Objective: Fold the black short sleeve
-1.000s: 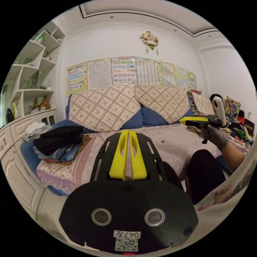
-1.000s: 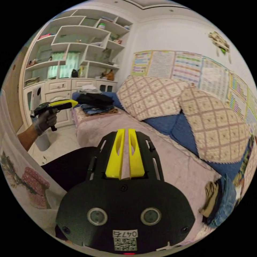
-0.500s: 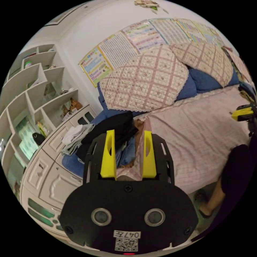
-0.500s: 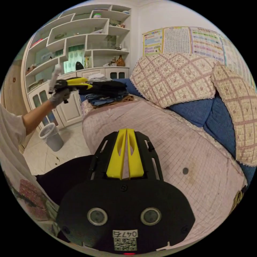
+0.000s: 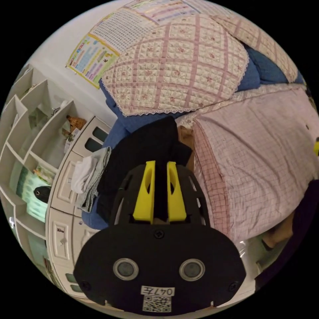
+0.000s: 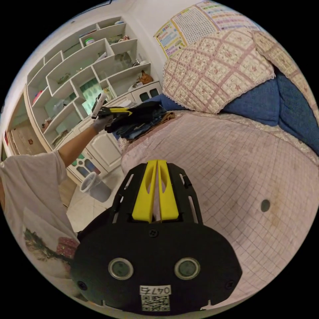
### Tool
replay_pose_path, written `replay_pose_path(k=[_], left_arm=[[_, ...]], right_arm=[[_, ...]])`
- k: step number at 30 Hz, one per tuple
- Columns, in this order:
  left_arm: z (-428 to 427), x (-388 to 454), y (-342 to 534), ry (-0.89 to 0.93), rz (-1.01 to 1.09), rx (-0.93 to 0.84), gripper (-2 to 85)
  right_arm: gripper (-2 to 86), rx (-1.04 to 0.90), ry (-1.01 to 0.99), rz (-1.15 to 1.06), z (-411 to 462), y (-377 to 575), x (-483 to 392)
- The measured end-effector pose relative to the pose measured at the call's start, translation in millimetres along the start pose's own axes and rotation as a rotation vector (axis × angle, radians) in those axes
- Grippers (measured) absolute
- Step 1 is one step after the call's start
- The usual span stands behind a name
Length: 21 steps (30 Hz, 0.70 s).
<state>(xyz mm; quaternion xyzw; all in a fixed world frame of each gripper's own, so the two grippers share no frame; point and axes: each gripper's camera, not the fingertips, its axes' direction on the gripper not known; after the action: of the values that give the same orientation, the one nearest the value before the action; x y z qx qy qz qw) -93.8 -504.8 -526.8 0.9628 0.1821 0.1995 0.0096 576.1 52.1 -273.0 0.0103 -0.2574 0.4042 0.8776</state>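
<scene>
Left hand-held gripper (image 5: 160, 191): my jaws clamped on the black short sleeve (image 5: 146, 149) atop the clothes pile (image 6: 143, 121), to lift it. Right hand-held gripper (image 6: 153, 191): jaws together, empty, waiting above the bed (image 6: 239, 159).

We see a bed with a pink checked cover (image 6: 239, 159). Two quilted cushions (image 5: 176, 63) lean on blue pillows (image 6: 259, 99) at the wall. Charts (image 5: 89, 56) hang on the wall above them. White shelving (image 6: 76, 66) stands over white cabinets (image 5: 66, 199) beside the bed. A folded white and grey cloth (image 5: 89, 172) lies near the cabinets. Blue and tan folded clothes (image 6: 146, 128) sit stacked at the bed corner. A pale bin (image 6: 94, 187) stands on the floor.
</scene>
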Motion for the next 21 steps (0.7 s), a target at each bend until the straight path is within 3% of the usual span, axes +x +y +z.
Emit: replay_pose_path(k=[3,6,10,15,20,21], left_arm=[[-8.7,-22.0,7.0,0.034,-0.086,0.069,2.1],[-25.5,-27.7,19.4,0.033,-0.098,0.132,1.1],[-53.5,-22.4,37.4,0.058,-0.074,0.206,0.6],[-64.7,-29.8,52.8,0.139,-0.102,0.242,0.4],[-81.1,-47.0,77.2,0.184,-0.066,0.266,0.4],[-82.6,-48.9,80.0,0.188,-0.063,0.268,0.4]], right_arm=[[-0.1,-0.003,-0.025,-0.006,21.0,-5.4,-1.6],[6.4,-0.005,0.057,-0.09,40.1,-13.8,-17.7],[17.4,-0.018,0.143,-0.264,81.9,-47.1,-62.8],[22.0,0.054,0.238,-0.531,158.9,-113.4,-131.7],[21.0,0.011,0.325,-0.735,235.7,-162.2,-174.6],[9.7,-0.016,0.381,-0.777,251.4,-166.0,-181.3]])
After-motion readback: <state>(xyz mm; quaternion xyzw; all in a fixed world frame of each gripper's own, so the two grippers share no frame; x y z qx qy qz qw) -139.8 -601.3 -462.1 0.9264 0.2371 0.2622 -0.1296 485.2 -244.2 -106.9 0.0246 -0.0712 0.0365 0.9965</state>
